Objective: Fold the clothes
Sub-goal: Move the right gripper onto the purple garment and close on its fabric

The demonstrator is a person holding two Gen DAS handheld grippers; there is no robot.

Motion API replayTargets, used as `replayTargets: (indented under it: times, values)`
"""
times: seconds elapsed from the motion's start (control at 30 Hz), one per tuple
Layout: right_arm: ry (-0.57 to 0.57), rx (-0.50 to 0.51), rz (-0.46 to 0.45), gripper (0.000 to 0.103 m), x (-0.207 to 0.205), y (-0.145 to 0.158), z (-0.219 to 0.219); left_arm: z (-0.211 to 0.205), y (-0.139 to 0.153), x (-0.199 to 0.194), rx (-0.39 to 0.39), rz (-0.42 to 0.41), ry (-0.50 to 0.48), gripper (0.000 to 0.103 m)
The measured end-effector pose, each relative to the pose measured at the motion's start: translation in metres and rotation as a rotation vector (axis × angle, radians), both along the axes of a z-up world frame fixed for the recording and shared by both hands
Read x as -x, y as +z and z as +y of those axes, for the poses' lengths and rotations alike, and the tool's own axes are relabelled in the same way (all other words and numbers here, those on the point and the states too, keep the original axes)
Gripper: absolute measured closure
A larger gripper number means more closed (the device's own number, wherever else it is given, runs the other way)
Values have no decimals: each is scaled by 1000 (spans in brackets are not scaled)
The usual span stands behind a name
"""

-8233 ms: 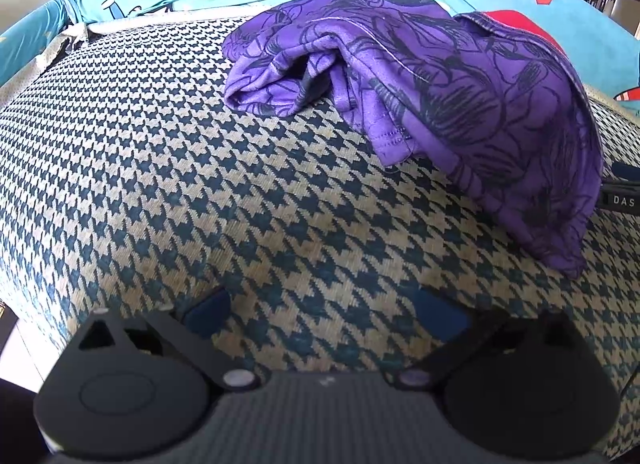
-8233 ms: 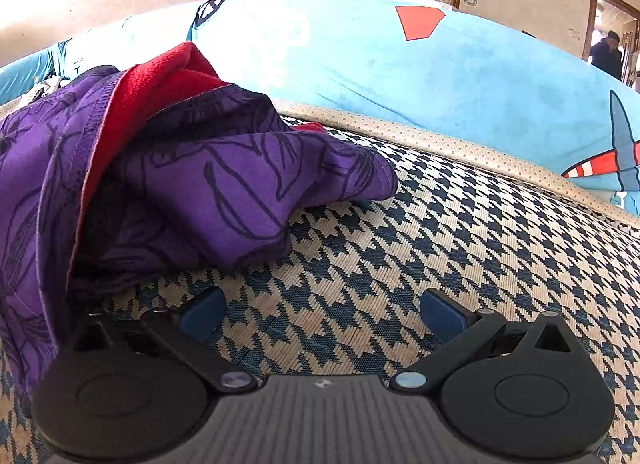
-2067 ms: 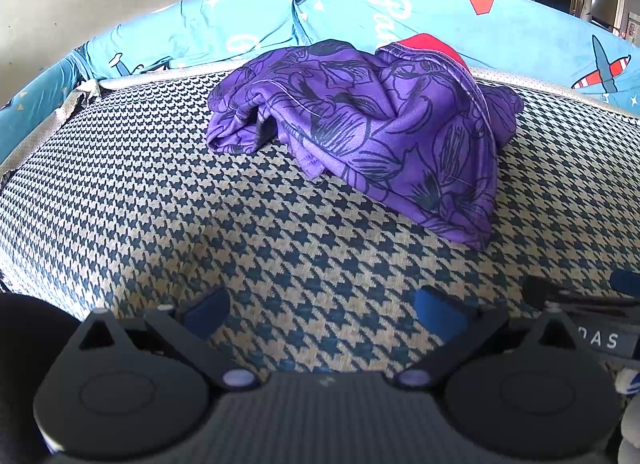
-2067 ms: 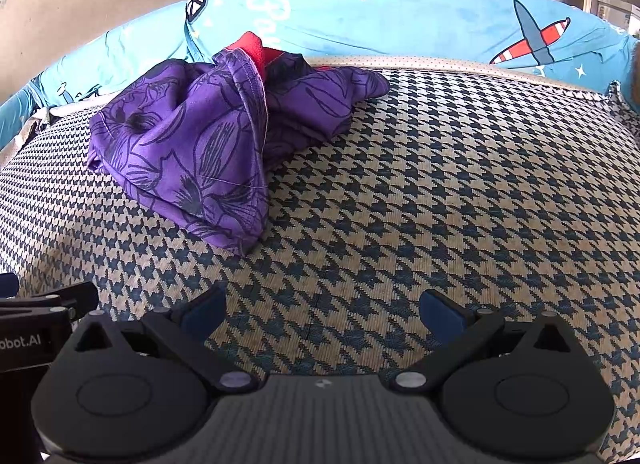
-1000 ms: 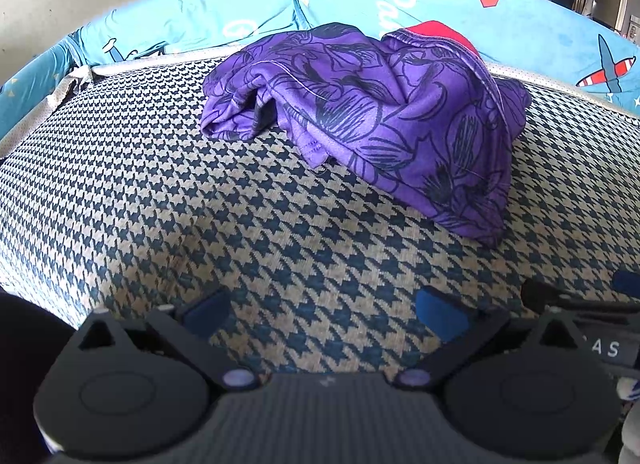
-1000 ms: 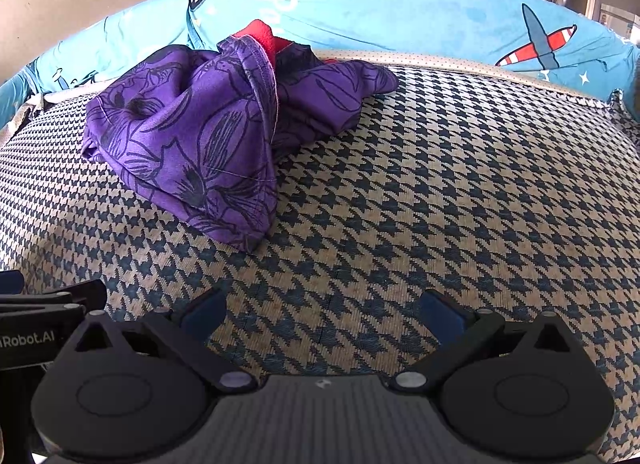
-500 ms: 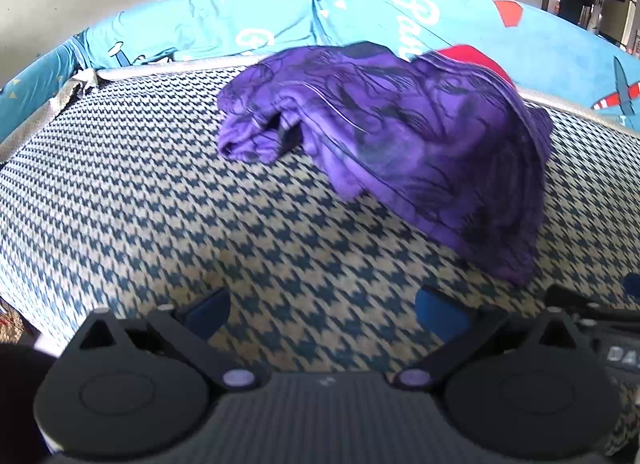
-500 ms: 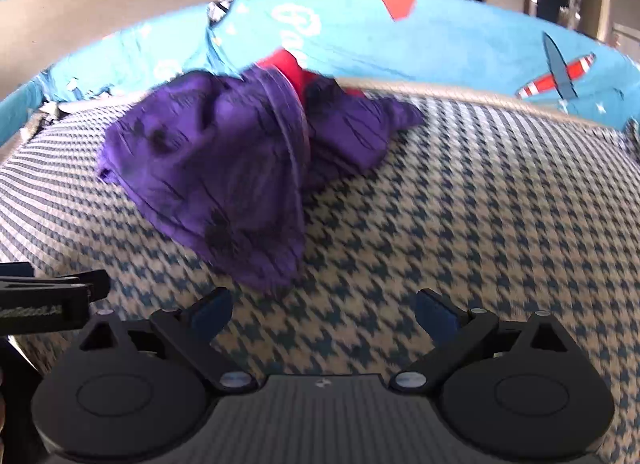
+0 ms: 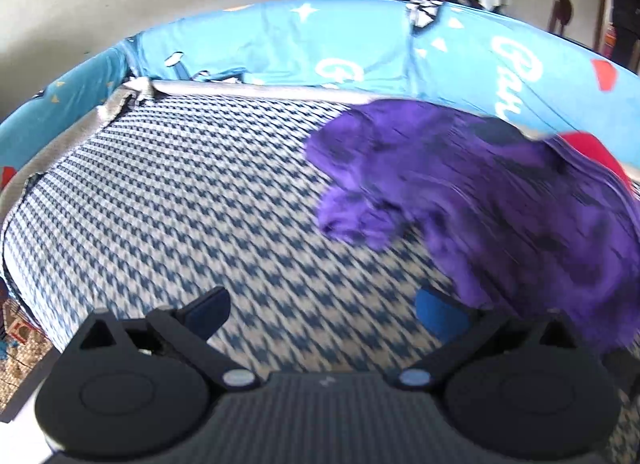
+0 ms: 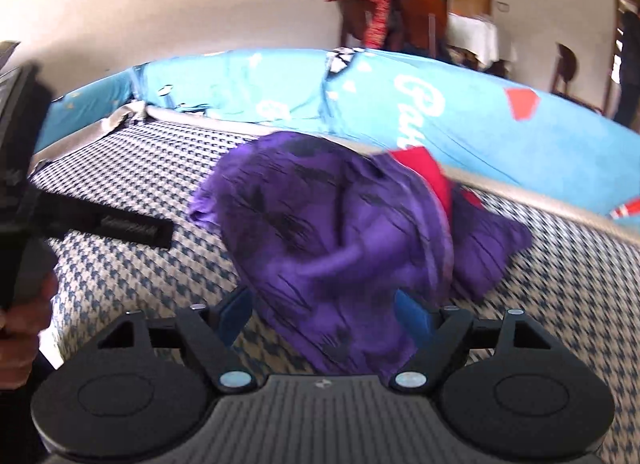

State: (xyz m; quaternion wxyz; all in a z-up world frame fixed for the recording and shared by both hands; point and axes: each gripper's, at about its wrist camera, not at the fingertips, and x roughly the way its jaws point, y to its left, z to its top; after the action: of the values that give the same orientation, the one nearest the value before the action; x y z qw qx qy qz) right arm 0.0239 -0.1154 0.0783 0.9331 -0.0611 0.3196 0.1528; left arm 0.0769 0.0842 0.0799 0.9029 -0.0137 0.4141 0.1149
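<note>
A crumpled purple garment [image 9: 500,200] with dark floral print and a red lining [image 9: 592,152] lies on the houndstooth bed cover [image 9: 180,192]. It sits at the right of the left wrist view, just beyond my left gripper's right finger. My left gripper [image 9: 324,312] is open over bare cover, holding nothing. In the right wrist view the garment [image 10: 340,232] fills the centre, and its near edge hangs down between the fingers of my right gripper [image 10: 324,314]. That gripper is open, its jaws partly narrowed. Both views are motion-blurred.
A blue printed cushion wall [image 9: 400,48] runs along the far side of the bed. The left gripper's black finger [image 10: 120,228] and the hand holding it [image 10: 20,324] show at the left of the right wrist view. Chairs [image 10: 400,16] and a doorway stand behind.
Both grippers have moved in on the garment and the views swung. The garment's near edge now lies between the right gripper's fingers, which stand closer together than before.
</note>
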Motion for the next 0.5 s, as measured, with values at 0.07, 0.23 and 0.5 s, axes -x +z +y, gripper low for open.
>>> replayTargets:
  times: [0.07, 0.23, 0.5]
  values:
    - [24, 8, -9, 25, -9, 0, 11, 11, 0, -14, 6, 12, 30, 0]
    - [72, 24, -33, 29, -33, -1, 35, 34, -3, -39, 49, 22, 104, 0]
    - [122, 41, -63, 30, -70, -13, 69, 61, -5, -62, 107, 25, 180, 0]
